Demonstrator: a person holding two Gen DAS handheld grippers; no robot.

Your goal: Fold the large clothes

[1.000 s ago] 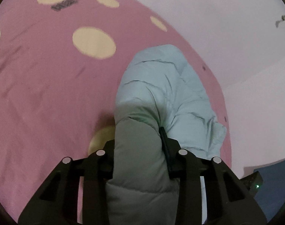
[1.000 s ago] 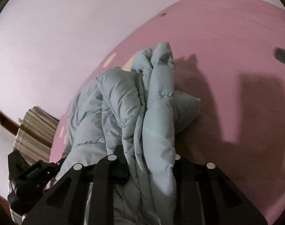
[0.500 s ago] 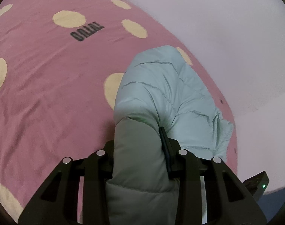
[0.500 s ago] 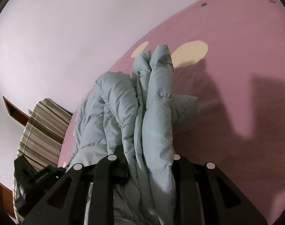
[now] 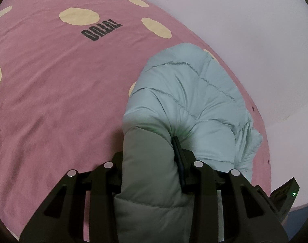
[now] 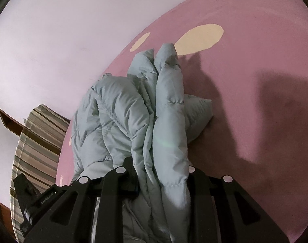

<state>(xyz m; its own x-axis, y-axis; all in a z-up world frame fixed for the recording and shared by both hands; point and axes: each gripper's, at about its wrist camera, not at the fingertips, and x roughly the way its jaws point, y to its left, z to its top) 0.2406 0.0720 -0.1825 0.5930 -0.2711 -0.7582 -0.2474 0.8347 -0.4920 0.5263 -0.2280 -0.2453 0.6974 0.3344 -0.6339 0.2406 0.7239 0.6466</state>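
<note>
Left gripper [image 5: 151, 162] clamped on a thick padded roll of the pale blue-green quilted jacket [image 5: 186, 105], both pads pressed into the fabric, jaws set narrow around it. Beyond the fingers, the rest of the jacket bulging out in stitched panels and resting on the pink bedspread [image 5: 52, 85], close to the bed's edge along the pale wall [image 5: 245, 20]. Cream dots [image 5: 78, 16] scattered over the bedspread, with dark printed lettering [image 5: 101, 30] between two of them, well apart from the jacket. At the lower right of the left wrist view, a dark device with a small green light [image 5: 293, 193], just past the bed's edge.

Right gripper [image 6: 160, 172] likewise closed on bunched layers of the same jacket [image 6: 133, 109], several folds gathered upright between the pads, jaws narrow. Loose part of the garment slumped to the left of the fingers toward the bed's edge by the wall; a smaller puffed corner poking out to the right, touching the bedspread [image 6: 255, 50]. Large cream dot [image 6: 200, 38] just beyond the top of the bunched folds. Dark shadows cast across the pink surface on the right. Striped fabric [image 6: 38, 141] off the bed's edge at the left, beside a brown wooden piece [image 6: 8, 117]; exact nature of either hard to tell.
</note>
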